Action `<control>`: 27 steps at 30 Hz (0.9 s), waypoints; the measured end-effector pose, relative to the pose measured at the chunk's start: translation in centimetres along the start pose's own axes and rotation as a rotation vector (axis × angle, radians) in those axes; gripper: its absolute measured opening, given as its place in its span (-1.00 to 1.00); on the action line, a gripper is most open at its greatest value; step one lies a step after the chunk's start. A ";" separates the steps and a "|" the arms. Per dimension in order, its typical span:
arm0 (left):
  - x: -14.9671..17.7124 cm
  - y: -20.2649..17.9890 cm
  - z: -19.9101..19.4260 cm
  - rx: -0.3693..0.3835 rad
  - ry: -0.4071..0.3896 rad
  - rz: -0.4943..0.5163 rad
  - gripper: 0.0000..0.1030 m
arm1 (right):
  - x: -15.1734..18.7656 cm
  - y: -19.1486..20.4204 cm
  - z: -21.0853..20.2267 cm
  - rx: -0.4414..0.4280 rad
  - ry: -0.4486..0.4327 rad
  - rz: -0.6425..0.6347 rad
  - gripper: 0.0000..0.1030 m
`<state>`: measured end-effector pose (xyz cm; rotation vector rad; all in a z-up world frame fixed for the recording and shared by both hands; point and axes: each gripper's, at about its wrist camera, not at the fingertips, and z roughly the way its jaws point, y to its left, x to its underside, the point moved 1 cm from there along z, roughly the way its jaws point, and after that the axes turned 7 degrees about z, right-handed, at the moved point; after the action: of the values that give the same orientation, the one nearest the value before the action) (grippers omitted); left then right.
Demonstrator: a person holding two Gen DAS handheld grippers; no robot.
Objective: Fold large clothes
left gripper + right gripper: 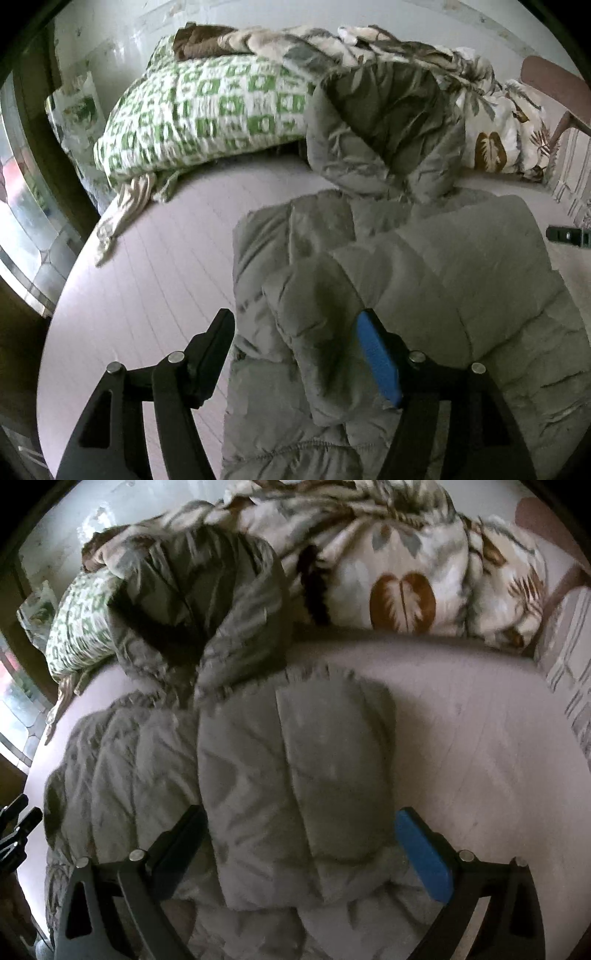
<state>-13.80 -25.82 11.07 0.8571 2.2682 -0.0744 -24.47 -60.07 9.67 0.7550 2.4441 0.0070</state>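
The grey jacket [280,746] lies across the centre of both frames on the bed [461,738], sleeves folded inward. Both grippers, left [295,332] and right [299,830], hover apart above it, apparently just letting go.

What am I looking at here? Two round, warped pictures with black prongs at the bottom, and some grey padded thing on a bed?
There is no robot: a person holds a hand tool in each hand, each with a two-finger claw and a wide-angle camera looking along its fingers. One picture comes from the left claw, the other from the right claw. On the pale pink bed sheet lies a grey quilted puffer jacket, sleeves folded in, hood toward the green-and-white patterned pillow and the leaf-print blanket. Both claws stand open, jacket padding between their fingers, gripping nothing.
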 end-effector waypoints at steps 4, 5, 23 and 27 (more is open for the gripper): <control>-1.7 -0.1 -0.1 0.002 -0.020 0.021 0.37 | -2.7 1.0 -1.2 -0.017 -0.021 -0.039 0.99; -2.3 0.0 -0.1 0.003 -0.026 0.021 0.37 | -3.2 1.2 -1.4 -0.026 -0.031 -0.046 0.99; -15.1 0.3 8.4 0.047 -0.034 -0.032 0.38 | -13.9 2.7 4.1 -0.135 -0.068 -0.044 0.99; -17.5 0.8 10.3 0.045 -0.043 -0.064 0.38 | -15.5 2.9 6.4 -0.115 -0.063 -0.045 0.99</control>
<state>2.15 -37.93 14.55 0.7983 2.2616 -0.1725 -9.15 -66.70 12.93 0.6398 2.3781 0.1044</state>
